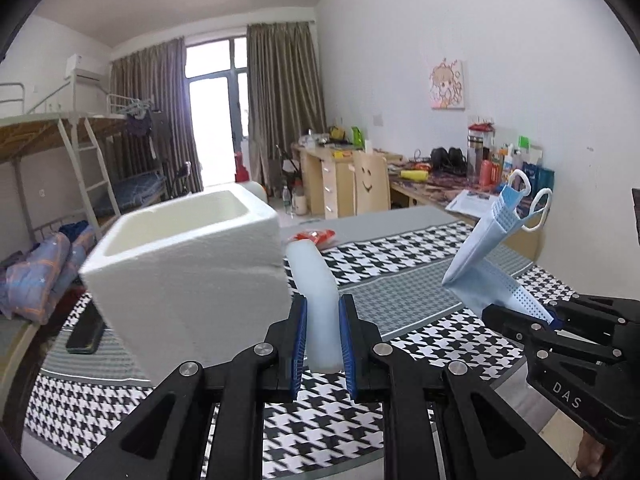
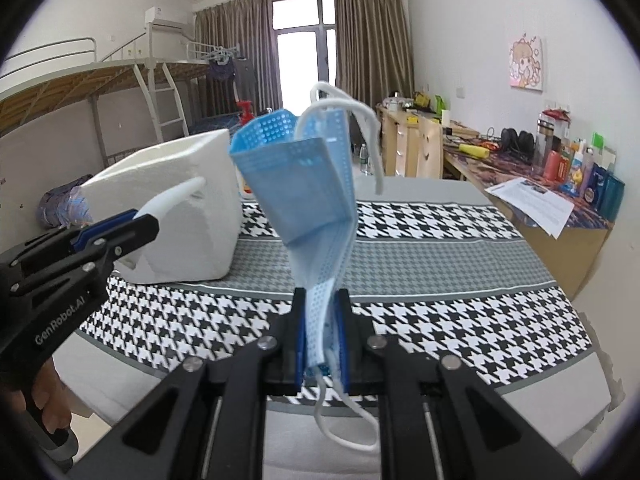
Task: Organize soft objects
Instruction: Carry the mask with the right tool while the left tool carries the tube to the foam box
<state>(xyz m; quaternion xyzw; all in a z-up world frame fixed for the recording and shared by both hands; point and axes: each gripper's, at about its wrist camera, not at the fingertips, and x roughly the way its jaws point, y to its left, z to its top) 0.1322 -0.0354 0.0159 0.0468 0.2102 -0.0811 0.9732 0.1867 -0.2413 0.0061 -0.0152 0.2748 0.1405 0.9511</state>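
Above the houndstooth cloth [image 2: 440,248] in a cluttered dormitory, left hand-held gripper [image 1: 323,344] clamping white foam strip [image 1: 316,296], right hand-held gripper [image 2: 322,336] clamping blue mask [image 2: 304,184].

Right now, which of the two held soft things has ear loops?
The blue face mask in the right gripper; the left gripper holds a plain white foam strip.

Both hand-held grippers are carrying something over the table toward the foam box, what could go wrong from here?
1. The right hand-held gripper pinches the blue face masks only at one end; the loose stack fans out above and could slip or shed a mask.
2. An ear loop dangles below the pads and might snag.
3. The left hand-held gripper holds a pale soft strip right beside the foam box; a bump could shift the light box.
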